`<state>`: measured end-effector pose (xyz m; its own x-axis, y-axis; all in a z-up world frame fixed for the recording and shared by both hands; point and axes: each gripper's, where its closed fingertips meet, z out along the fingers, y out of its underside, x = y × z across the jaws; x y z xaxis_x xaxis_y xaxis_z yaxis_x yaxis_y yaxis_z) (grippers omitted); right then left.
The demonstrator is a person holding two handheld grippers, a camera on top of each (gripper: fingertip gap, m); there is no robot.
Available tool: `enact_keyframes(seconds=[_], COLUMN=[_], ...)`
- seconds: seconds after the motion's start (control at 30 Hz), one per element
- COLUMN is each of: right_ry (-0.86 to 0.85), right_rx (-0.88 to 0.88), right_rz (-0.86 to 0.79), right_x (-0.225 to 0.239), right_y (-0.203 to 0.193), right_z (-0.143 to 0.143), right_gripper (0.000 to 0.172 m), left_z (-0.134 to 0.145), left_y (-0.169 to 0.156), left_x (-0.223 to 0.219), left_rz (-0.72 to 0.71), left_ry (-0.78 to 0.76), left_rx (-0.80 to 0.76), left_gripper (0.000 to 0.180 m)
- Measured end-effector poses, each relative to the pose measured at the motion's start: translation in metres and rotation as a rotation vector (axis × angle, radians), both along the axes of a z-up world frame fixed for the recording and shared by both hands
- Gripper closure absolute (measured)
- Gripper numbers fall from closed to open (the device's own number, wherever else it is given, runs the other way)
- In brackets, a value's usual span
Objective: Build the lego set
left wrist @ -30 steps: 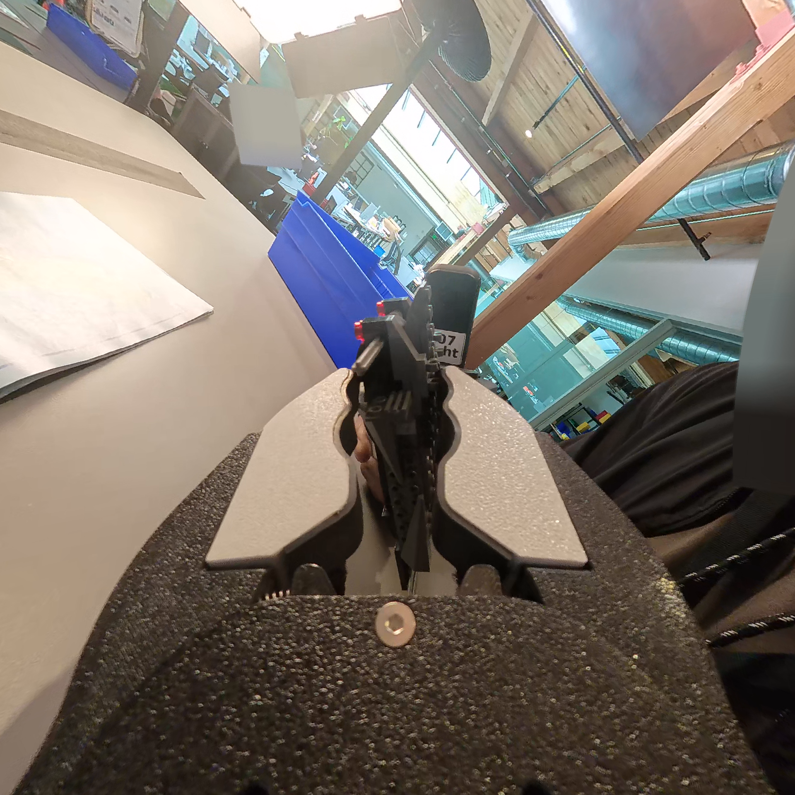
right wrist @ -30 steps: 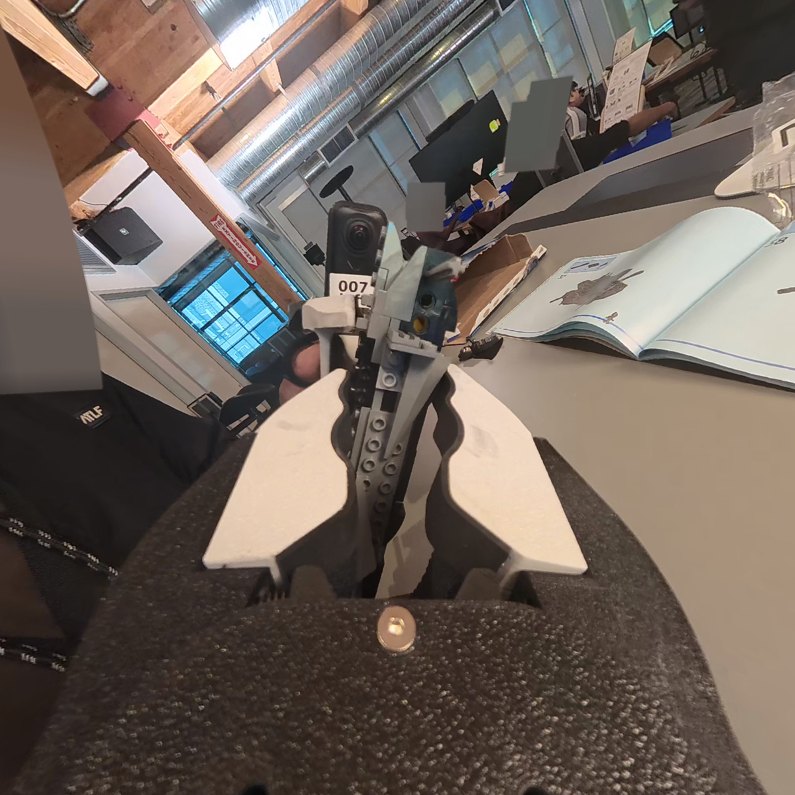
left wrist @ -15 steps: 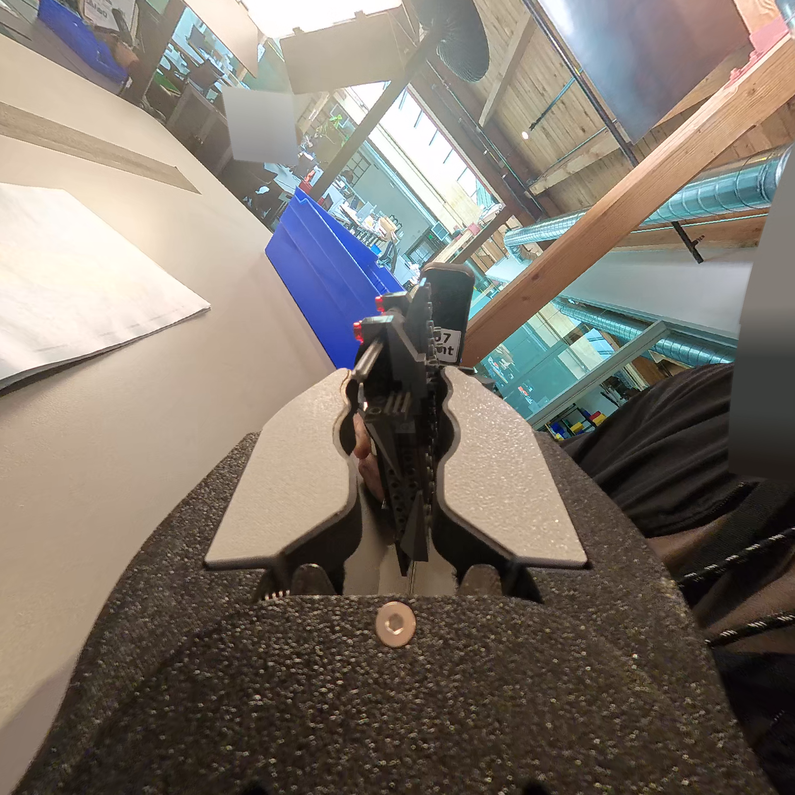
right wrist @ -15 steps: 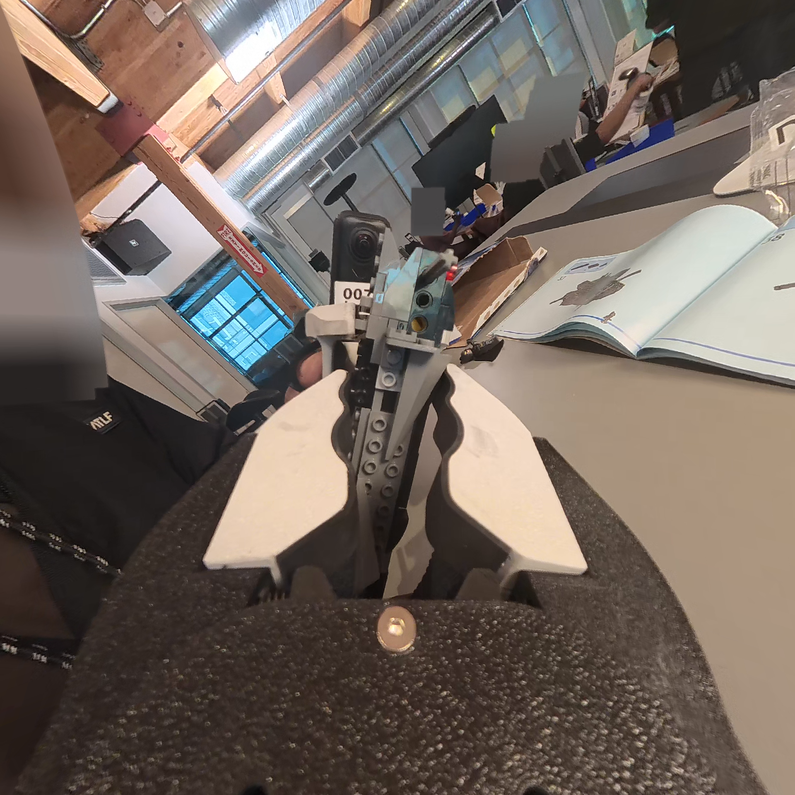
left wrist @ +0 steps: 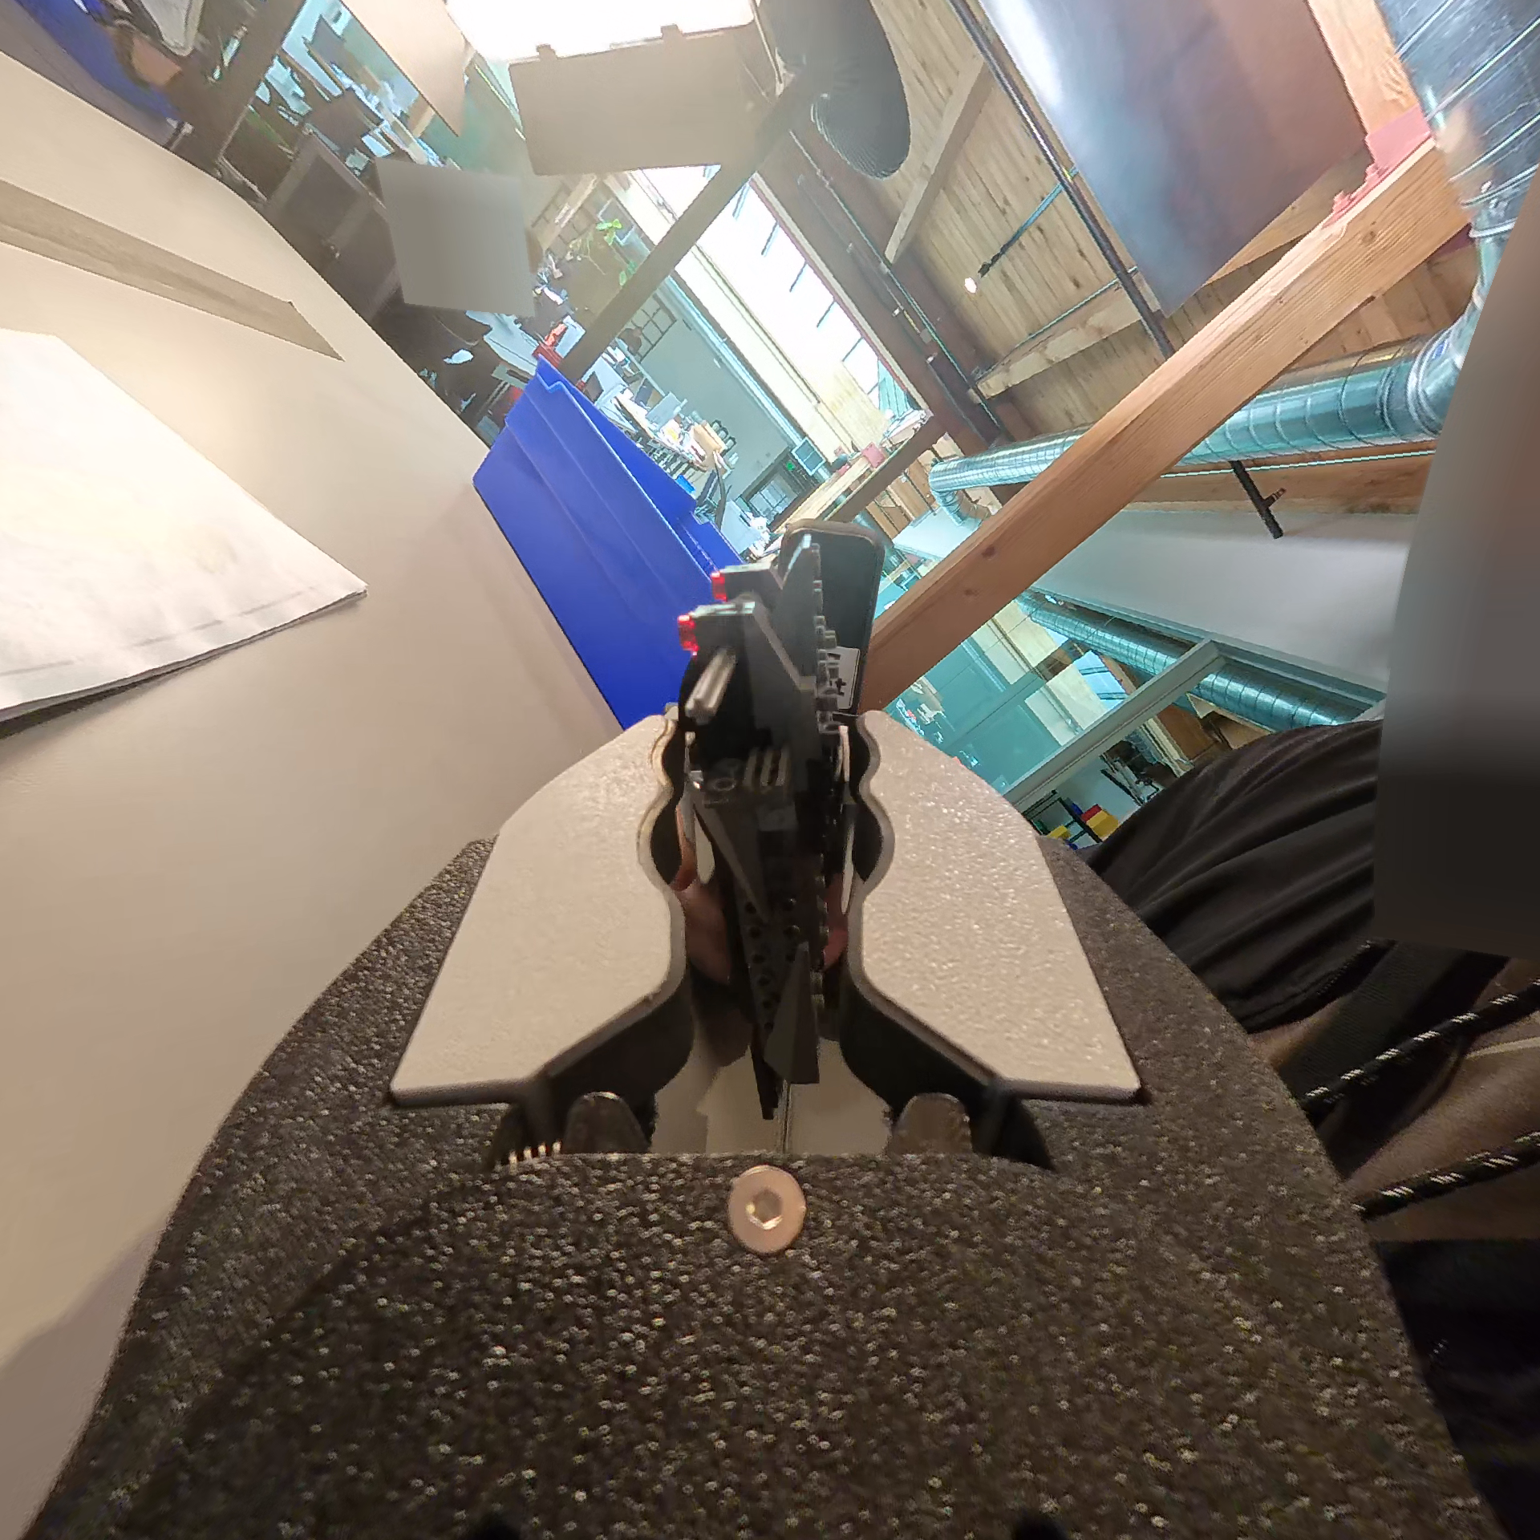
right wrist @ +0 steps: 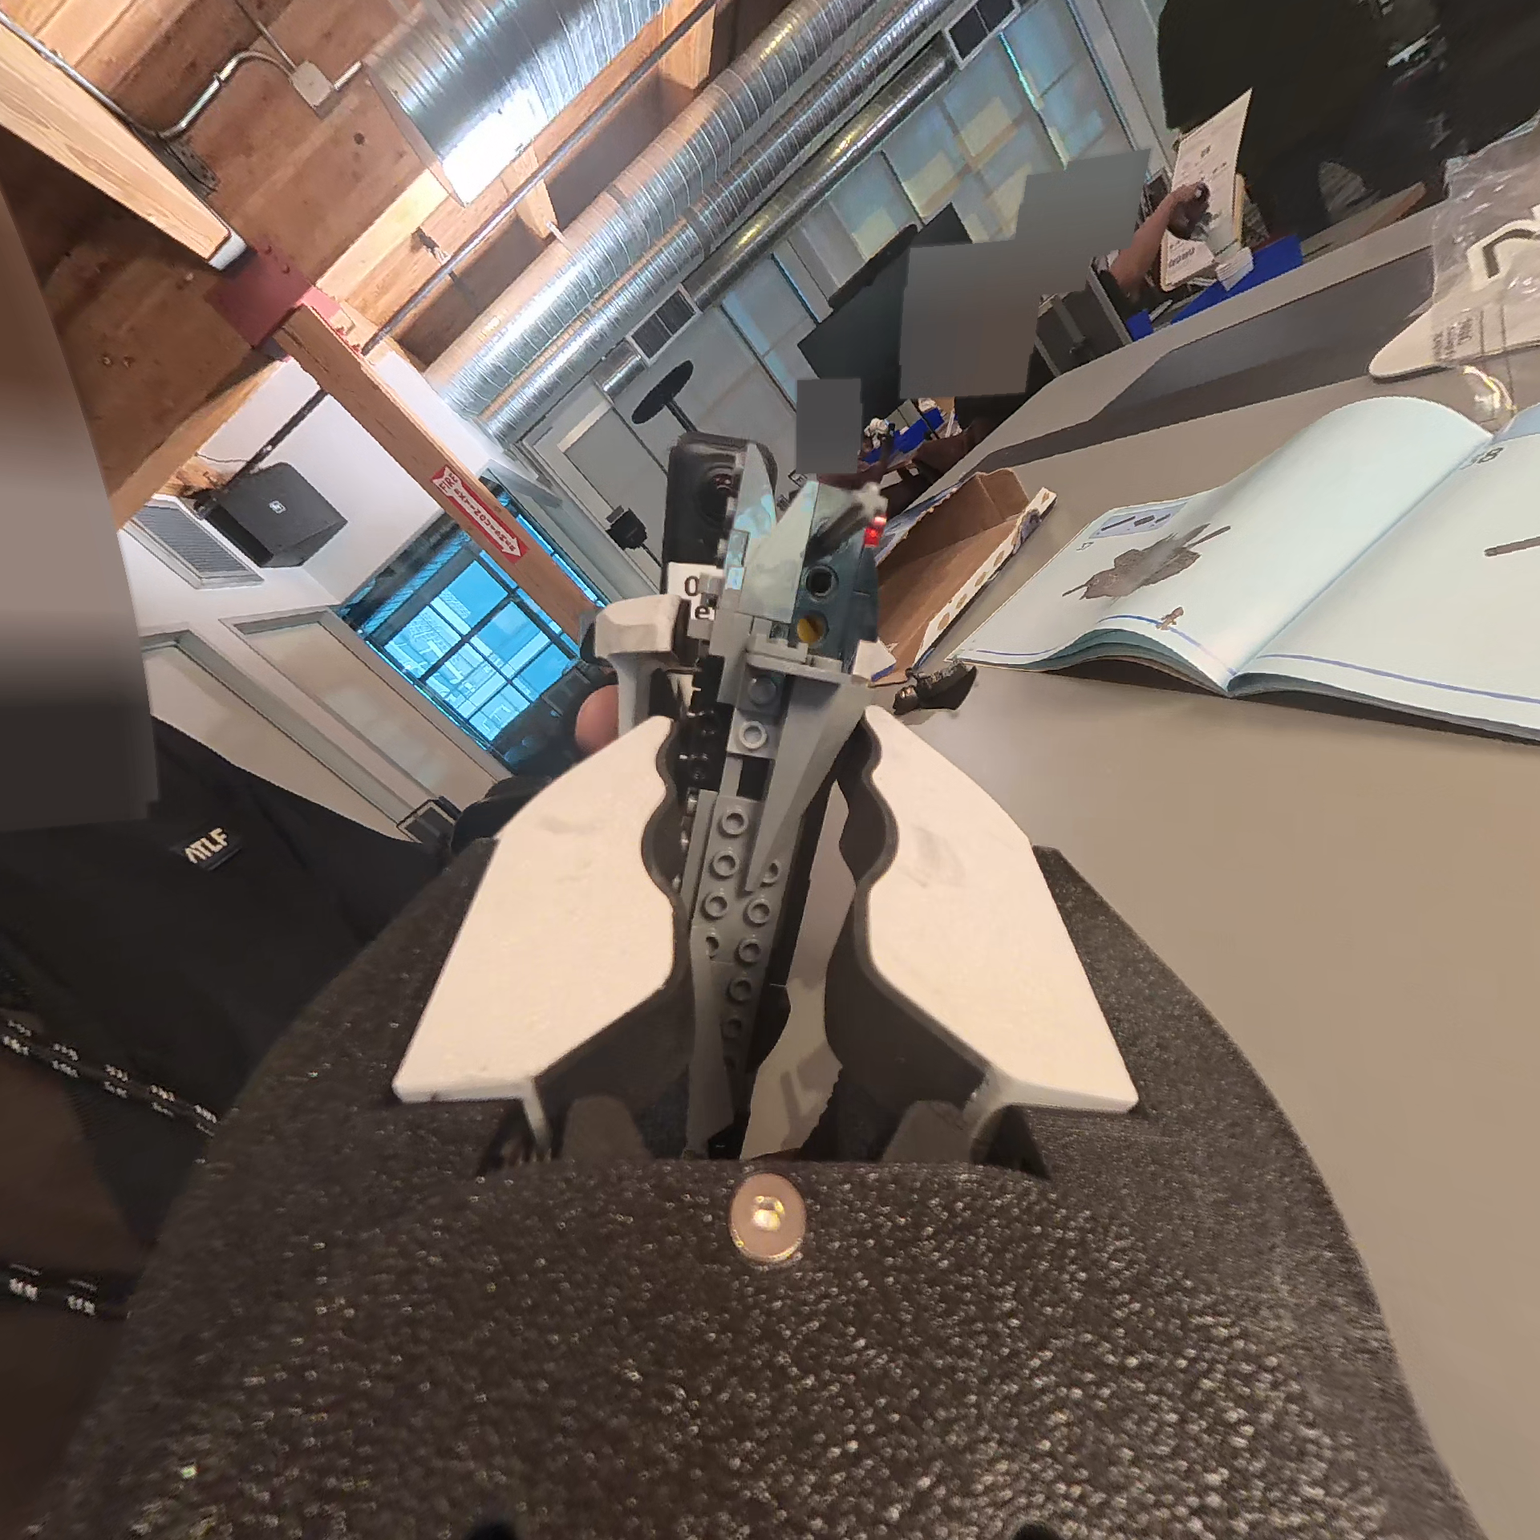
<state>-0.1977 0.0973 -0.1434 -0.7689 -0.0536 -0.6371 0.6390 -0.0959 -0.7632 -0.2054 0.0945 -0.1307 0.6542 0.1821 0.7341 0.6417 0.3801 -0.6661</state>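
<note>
since both the left gripper (left wrist: 762,783) and right gripper (right wrist: 762,783) clamp one grey brick model (right wrist: 750,833) mid-air, any twist or uneven pull risks snapping studs apart over the table (right wrist: 1167,875).

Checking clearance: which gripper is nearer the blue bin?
Right. The blue bin lies ahead of the left gripper, beyond the grey brick model both hold; the right gripper sits at that far end.

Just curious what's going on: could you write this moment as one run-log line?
left tongs: gripping grey brick model | right tongs: gripping same model, opposite end | model: lifted off table | open booklet: on table
</note>
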Motion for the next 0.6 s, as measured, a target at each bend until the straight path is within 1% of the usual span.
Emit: enact_keyframes(seconds=[0.23,0.5,0.6], right_ry=[0.019,-0.004,-0.035], right_rx=[0.028,0.036,0.06], right_rz=[-0.002,-0.003,-0.006], right_x=[0.0023,0.0003,-0.0026], right_y=[-0.0024,-0.0027,-0.0021], right_z=[-0.0035,-0.0064,-0.0099], right_gripper=[0.137,0.137,0.137], left_z=[-0.0022,-0.0058,-0.0094], left_y=[-0.001,-0.0014,-0.0014], left_x=[-0.0004,-0.0025,-0.0052], left_rz=[0.009,0.023,0.018], left_ry=[0.002,-0.005,-0.045], left_rx=[0.01,-0.001,0.012], left_gripper=[0.145,0.145,0.145])
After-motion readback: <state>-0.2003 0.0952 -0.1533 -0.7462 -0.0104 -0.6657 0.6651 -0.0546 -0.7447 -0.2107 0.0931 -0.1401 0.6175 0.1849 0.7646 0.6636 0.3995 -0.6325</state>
